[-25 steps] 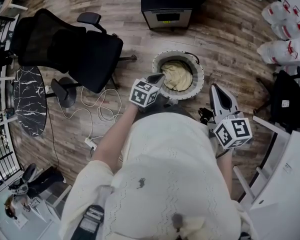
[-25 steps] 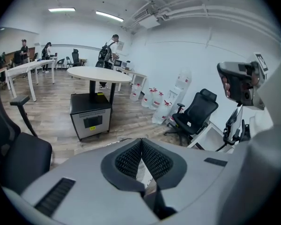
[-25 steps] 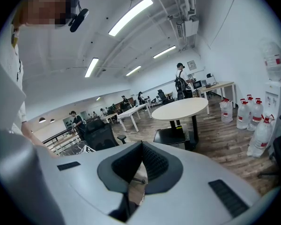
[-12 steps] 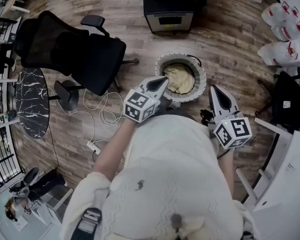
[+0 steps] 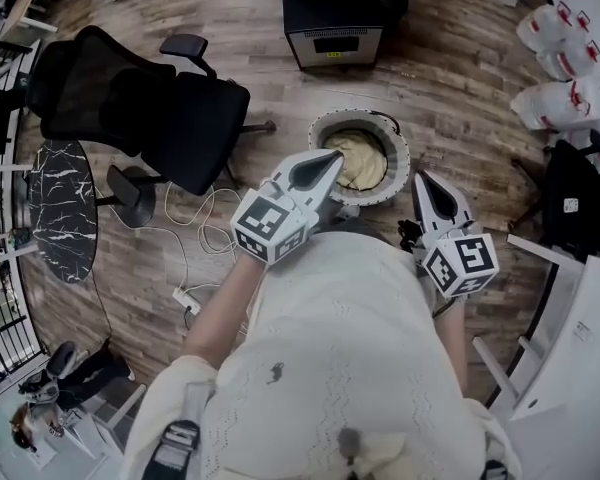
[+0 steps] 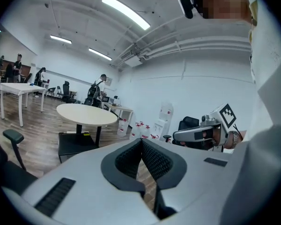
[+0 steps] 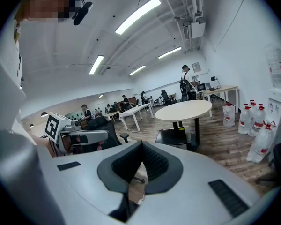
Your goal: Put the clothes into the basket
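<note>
A round basket point(image 5: 404, 158) with a white rim stands on the wooden floor in front of me, and a cream garment point(image 5: 362, 160) lies inside it. My left gripper point(image 5: 332, 155) is raised above the basket's near left rim, with its jaws shut and nothing in them. My right gripper point(image 5: 421, 176) hangs just right of the basket, also shut and empty. In the left gripper view the left gripper point(image 6: 141, 140) points level across the room, with the right gripper point(image 6: 196, 134) beside it. The right gripper view shows the right gripper point(image 7: 141, 144) shut and the left gripper point(image 7: 79, 136) at its left.
A black office chair point(image 5: 150, 103) stands left of the basket. A black box point(image 5: 332, 13) sits beyond it under a round table point(image 6: 86, 114). A white cable point(image 5: 205, 213) trails on the floor. Water jugs point(image 5: 570, 58) and white furniture point(image 5: 570, 368) line the right side.
My left gripper has risen from the basket's rim toward the camera and looks larger, still shut. The right gripper has stayed about where it was.
</note>
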`<state>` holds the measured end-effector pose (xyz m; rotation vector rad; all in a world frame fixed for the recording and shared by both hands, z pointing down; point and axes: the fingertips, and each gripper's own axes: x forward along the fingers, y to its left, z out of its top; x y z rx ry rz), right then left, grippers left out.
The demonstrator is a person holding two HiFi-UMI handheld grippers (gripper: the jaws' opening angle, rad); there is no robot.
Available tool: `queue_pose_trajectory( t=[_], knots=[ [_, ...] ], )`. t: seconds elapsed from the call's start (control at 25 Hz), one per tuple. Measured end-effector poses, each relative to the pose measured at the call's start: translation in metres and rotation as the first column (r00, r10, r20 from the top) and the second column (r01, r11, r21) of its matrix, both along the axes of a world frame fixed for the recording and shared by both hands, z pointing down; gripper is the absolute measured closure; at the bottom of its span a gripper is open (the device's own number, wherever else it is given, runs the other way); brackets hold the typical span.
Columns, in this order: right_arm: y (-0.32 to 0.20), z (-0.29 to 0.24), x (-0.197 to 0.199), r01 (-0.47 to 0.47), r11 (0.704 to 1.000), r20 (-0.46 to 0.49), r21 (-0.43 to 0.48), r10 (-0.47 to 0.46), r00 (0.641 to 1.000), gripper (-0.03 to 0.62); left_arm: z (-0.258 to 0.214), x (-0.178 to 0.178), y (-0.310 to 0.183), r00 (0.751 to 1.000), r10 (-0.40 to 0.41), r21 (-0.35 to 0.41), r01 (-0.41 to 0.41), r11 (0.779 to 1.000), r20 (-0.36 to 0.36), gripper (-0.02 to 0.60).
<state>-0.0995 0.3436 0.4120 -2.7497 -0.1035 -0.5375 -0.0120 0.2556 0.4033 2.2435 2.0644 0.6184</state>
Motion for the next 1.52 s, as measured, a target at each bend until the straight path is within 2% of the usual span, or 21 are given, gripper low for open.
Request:
queue_pose_trajectory(
  t=[0.32, 0.6, 0.84, 1.0, 1.16, 1.4, 1.52],
  knots=[
    [-0.007, -0.011, -0.007, -0.025, 0.999, -0.003, -0.031, 0.025, 1.000, 0.585, -0.020, -0.003, -0.013, 1.000, -0.022, -0.034, 0.022, 0.999, -0.016, 0.561],
    [-0.011, -0.036, -0.015, -0.053, 0.998, -0.038, -0.046, 0.051, 0.998, 0.585, -0.055, 0.002, -0.020, 0.997, -0.071, -0.101, 0.066, 0.993, -0.043, 0.561],
    [-0.010, -0.082, -0.019, -0.086, 0.993, -0.115, -0.076, 0.077, 0.990, 0.585, -0.109, 0.006, -0.030, 0.989, -0.122, -0.194, 0.105, 0.975, -0.077, 0.561],
    [-0.016, -0.127, -0.018, -0.079, 0.991, -0.194, -0.112, 0.056, 0.979, 0.585, -0.149, 0.011, -0.039, 0.983, -0.168, -0.259, 0.143, 0.955, -0.077, 0.561],
    [-0.022, -0.166, -0.017, -0.086, 0.983, -0.256, -0.161, 0.042, 0.966, 0.586, -0.183, 0.016, -0.048, 0.975, -0.197, -0.305, 0.156, 0.940, -0.108, 0.561],
    [-0.029, -0.193, -0.017, -0.100, 0.976, -0.315, -0.192, 0.035, 0.948, 0.586, -0.202, 0.015, -0.056, 0.960, -0.207, -0.320, 0.140, 0.937, -0.186, 0.561],
    [-0.029, -0.196, -0.017, -0.106, 0.976, -0.321, -0.188, 0.041, 0.946, 0.586, -0.201, 0.012, -0.056, 0.958, -0.208, -0.307, 0.141, 0.941, -0.196, 0.561]
  ],
)
